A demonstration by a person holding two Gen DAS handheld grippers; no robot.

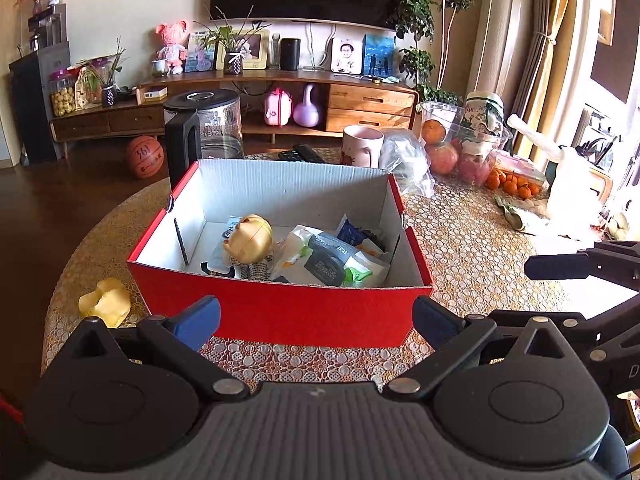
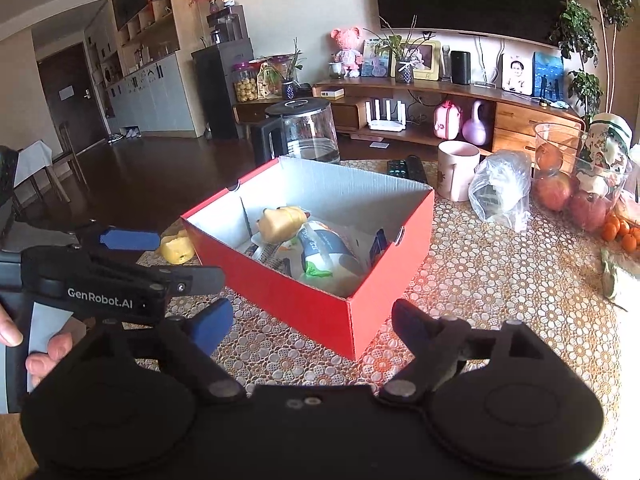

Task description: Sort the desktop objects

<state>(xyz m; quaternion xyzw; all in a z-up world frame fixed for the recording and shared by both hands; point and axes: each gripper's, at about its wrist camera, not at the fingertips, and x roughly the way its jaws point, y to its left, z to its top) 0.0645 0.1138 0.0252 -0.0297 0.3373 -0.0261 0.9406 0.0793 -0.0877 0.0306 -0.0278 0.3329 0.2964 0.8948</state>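
Two tools: both angled down toward the red box (image 1: 280, 312) at 12 o'clock.
Left tool (image 1: 316, 316): released, empty.
Right tool (image 2: 310, 322): released, empty.

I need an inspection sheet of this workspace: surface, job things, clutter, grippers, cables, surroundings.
Surface: round table with patterned lace cover.
Job's things: red box, open, holding a yellow toy and wipe packets; yellow object on the table to its left.
Clutter: kettle, mug, plastic bag, fruit bowl, remotes.
Grippers: left gripper open, empty; right gripper open, empty.
Cables: nothing seen on the table.
Surroundings: TV cabinet, basketball on the floor.
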